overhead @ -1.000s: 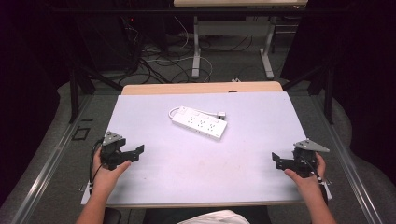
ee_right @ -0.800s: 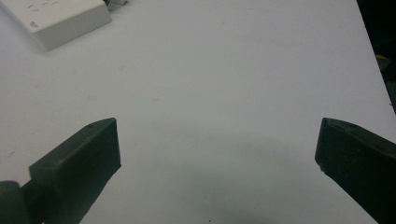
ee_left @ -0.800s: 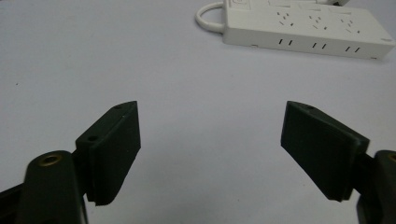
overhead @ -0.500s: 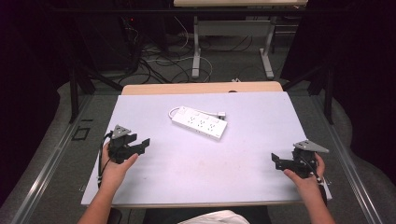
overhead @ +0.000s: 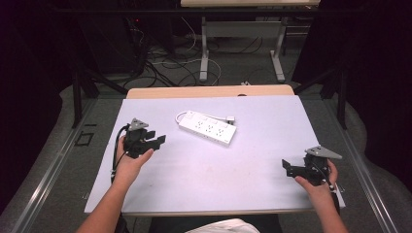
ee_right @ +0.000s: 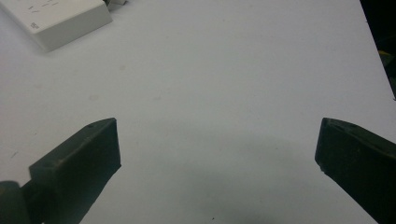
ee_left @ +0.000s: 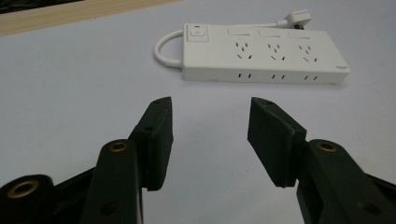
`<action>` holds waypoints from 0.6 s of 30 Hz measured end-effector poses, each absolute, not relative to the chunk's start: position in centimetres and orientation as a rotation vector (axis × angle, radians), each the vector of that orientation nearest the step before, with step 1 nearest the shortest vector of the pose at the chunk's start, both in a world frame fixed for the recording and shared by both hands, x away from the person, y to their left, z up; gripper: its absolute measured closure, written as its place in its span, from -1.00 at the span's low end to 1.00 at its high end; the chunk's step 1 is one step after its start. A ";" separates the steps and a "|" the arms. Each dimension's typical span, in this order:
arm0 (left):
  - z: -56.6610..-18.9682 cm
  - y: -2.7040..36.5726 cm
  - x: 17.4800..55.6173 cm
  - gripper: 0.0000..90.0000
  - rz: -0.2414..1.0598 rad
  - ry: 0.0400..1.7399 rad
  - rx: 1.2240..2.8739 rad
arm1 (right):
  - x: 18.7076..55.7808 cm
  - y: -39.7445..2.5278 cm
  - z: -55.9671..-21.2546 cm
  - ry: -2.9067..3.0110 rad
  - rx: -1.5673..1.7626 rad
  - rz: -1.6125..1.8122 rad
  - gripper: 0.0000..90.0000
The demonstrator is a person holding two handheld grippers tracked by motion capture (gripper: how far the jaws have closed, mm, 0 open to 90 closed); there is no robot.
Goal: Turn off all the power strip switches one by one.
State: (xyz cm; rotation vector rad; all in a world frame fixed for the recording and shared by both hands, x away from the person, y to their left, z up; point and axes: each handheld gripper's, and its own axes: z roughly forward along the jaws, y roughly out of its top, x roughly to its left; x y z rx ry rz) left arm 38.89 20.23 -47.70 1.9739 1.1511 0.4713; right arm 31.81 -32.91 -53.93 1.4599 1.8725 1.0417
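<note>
Smooth white plastic power strip (ee_left: 265, 58) with a slightly glossy casing, matt pale sheet-covered table top (overhead: 252, 160) with a light wooden far edge, black matt plastic left gripper (ee_left: 209, 135) with ribbed pads, brass-coloured metal rivets, black matt right gripper (ee_right: 217, 158)

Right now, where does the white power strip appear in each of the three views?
High view: the power strip lies on the table's far middle, nearer the left gripper.
Left gripper view: the power strip lies at upper centre, beyond the open jaws.
Right gripper view: one corner of the power strip shows at top left.
Shared landmark: the short cord with its plug at the strip's far side.
</note>
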 end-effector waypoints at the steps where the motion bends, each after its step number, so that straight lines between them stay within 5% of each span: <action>1: -47.5 20.0 39.1 0.17 0.468 1.142 1.980 | 31.8 -32.9 -53.9 1.876 1.459 1.043 -1.00; 18: -45.8 16.9 42.0 0.34 0.424 1.140 1.971 | 31.8 -32.9 -54.0 1.877 1.463 1.035 -1.00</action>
